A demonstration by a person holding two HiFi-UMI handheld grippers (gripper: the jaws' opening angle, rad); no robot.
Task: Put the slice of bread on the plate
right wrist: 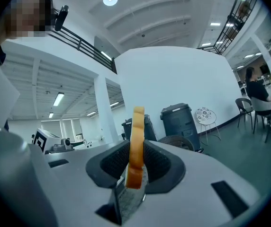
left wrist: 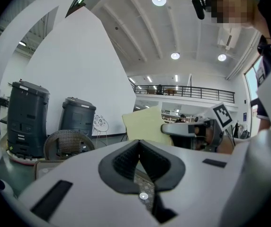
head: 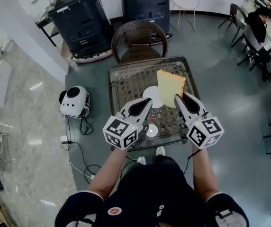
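A pale yellow slice of bread [head: 169, 87] is held upright above the table, its lower edge clamped in my right gripper [head: 179, 100]. In the right gripper view the slice [right wrist: 136, 145] stands edge-on between the dark pads. A small white plate [head: 153, 97] lies on the table just left of the slice. My left gripper [head: 148, 103] hovers over the plate's near side, shut with nothing between its jaws. From the left gripper view the slice [left wrist: 147, 125] and the right gripper [left wrist: 172, 129] show beyond its closed jaws [left wrist: 140, 163].
The low wicker-top table [head: 126, 84] has a glass rim. A small clear round dish [head: 152, 131] sits near its front edge. A wicker chair [head: 138, 39] stands behind the table, two dark bins [head: 81, 18] beyond it, and a white robot-like device [head: 74, 101] with cables on the floor at left.
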